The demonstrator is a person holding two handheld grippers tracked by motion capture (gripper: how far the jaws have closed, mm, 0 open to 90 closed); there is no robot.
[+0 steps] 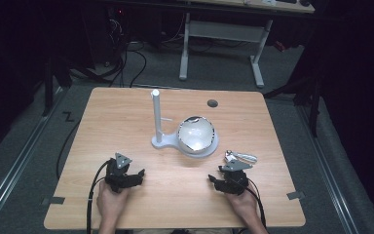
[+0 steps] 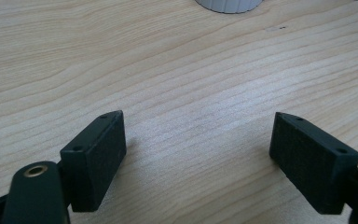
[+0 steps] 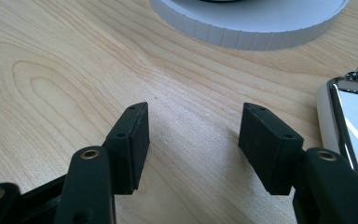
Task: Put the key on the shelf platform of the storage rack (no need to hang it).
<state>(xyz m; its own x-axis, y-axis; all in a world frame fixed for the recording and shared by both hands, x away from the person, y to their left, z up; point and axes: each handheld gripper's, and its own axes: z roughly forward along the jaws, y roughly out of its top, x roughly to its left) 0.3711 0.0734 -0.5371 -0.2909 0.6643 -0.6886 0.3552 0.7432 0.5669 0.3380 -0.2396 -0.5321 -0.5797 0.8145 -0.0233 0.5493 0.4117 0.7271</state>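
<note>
Left tongs (image 1: 139, 174): jaws wide apart, nothing between them, bare desk (image 1: 126, 122) under them. In the left gripper view the left tongs (image 2: 198, 140) hover low over the wood, with the edge of the white base (image 2: 228, 4) at top centre, well ahead.

Right tongs (image 1: 215, 179): jaws apart too, nothing gripped. In the right gripper view the right tongs (image 3: 193, 126) point at the ribbed rim of the base (image 3: 251, 28), near but not touching. A shiny metal tool (image 3: 354, 126) lies just beside the right-hand jaw; can't tell whether they touch.

High view: both hands at the near desk edge, left hand (image 1: 111, 202) and right hand (image 1: 243, 202), each holding its gripper level with the desk, cable trailing back toward the person.

The tool (image 1: 241, 157) lies flat on the desk just ahead of the right tongs, a ring of small metal bits at its left end. Can't tell what kind of tool it is.

Mid-desk: white stand with an upright post (image 1: 156, 114) on the left of the base and a glossy bowl (image 1: 196, 132) sitting on the round part, right of the post. Well apart from the left tongs, nearer the right ones.

Dark round hole (image 1: 212, 103) in the desk behind the bowl.
</note>
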